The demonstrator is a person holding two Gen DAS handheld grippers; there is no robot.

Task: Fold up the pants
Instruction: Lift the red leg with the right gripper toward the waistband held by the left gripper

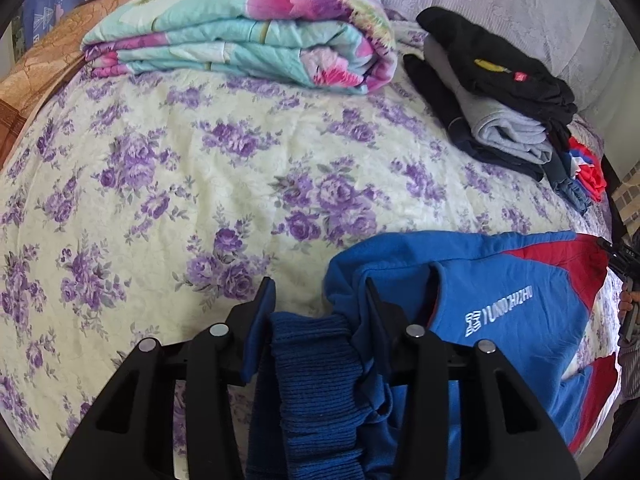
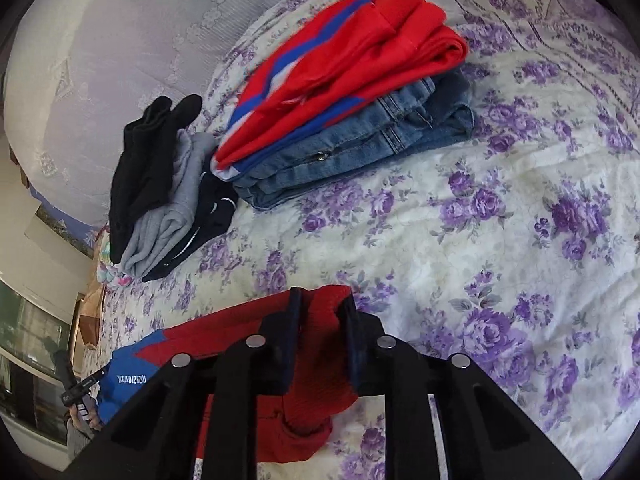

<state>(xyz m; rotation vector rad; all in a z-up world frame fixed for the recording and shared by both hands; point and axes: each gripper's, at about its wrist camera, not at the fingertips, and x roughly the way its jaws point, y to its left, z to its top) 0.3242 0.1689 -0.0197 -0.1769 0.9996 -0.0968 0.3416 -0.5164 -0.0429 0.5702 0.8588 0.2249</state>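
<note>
Step in hand: the blue-and-red track pants [image 1: 500, 300] are judged to be held at both ends and laid out low over the bed [image 1: 200, 184], ready for a fold or a smoothing pass.
Left hand-held gripper [image 1: 320, 292]: seen at 6 o'clock in the left wrist view; the jaws are set at a middling width, with the blue ribbed cuff [image 1: 316, 380] bunched between them and gripped.
Right hand-held gripper [image 2: 322, 304]: at 6 o'clock in the right wrist view; the jaws are narrowed onto the red ribbed cuff [image 2: 316, 360], which is pinched between them.
Pants position: spread from 5 to 3 o'clock in the left view, the printed white lettering [image 1: 500, 308] facing up.
Next move: the two held ends are judged to need bringing together evenly, with the edges kept aligned and the fabric kept taut.
Farther off: a folded red garment on jeans [image 2: 360, 136] lies at 12 o'clock in the right view; a black-and-grey pile [image 1: 500, 92] lies at 2 o'clock in the left view; a folded floral quilt [image 1: 240, 28] lies at 12 o'clock.
</note>
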